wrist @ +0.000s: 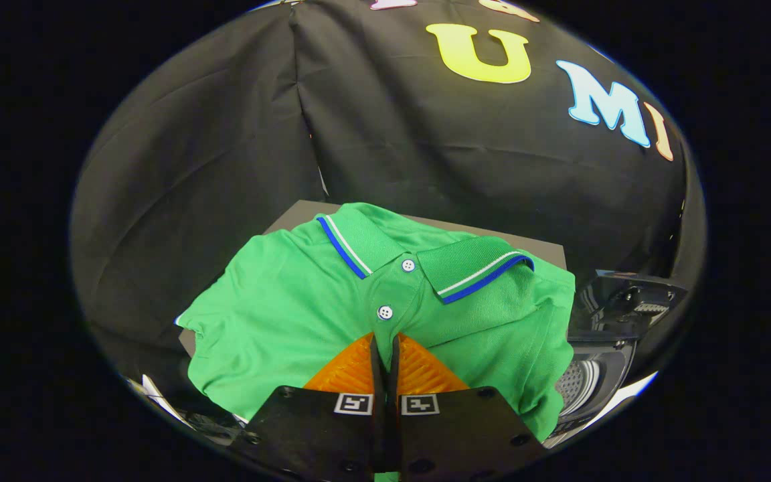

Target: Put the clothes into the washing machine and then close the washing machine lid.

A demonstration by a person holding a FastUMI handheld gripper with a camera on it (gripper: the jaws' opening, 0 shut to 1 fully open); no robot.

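Partly hidden, the tool point(385, 345) is clenched on the green shirt point(292, 314) placket.

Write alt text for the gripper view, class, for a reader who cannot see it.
The gripper's two orange ribbed fingers are pressed together on the front placket of a green short-sleeved polo shirt with a blue-and-white striped collar, just below its two white buttons. The shirt hangs over a dark flat board. Beside the shirt, a dark washing machine stands open, its lid raised.

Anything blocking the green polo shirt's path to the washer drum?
Nothing visible. The gripper is nearly closed at the green polo shirt; beside it the washing machine's perforated metal drum sits uncovered, its dark lid raised.
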